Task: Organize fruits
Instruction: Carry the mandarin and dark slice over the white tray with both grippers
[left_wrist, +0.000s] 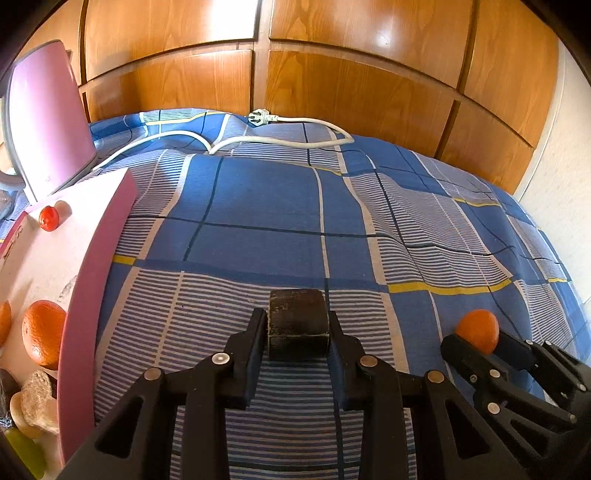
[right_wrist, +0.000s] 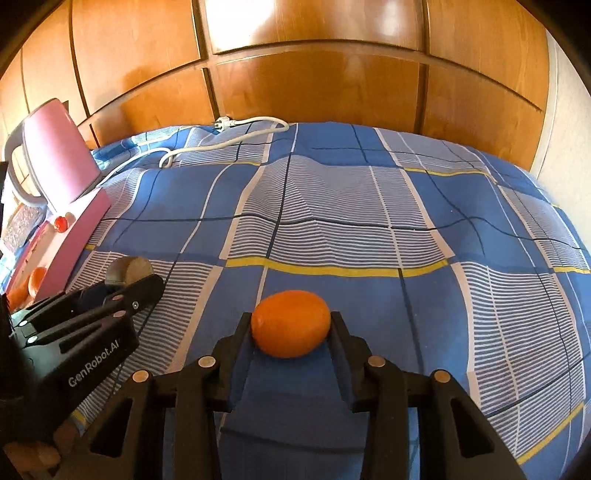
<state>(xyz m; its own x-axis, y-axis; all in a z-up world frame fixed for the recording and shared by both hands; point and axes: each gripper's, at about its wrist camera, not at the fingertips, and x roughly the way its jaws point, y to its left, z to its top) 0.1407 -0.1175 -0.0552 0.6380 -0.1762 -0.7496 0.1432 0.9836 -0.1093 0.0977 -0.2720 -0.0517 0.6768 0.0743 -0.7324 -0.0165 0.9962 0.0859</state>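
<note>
My left gripper (left_wrist: 297, 325) is shut on a dark brown cylinder-shaped piece (left_wrist: 297, 321) and holds it over the blue checked bedspread (left_wrist: 266, 206). It also shows in the right wrist view (right_wrist: 131, 273) at the left. My right gripper (right_wrist: 291, 325) is shut on an orange (right_wrist: 291, 323) just above the bedspread; the same orange shows in the left wrist view (left_wrist: 478, 330) at the right. A pink-rimmed white tray (left_wrist: 92, 280) at the left holds an orange (left_wrist: 42, 338), a small red tomato (left_wrist: 48, 218) and other produce.
A pink kettle (left_wrist: 48, 118) stands behind the tray, its white cord and plug (left_wrist: 258, 118) lying across the far bedspread. Wooden wardrobe doors (left_wrist: 332, 55) close the back. Mushroom-like pieces (left_wrist: 33, 406) lie in the tray's near corner.
</note>
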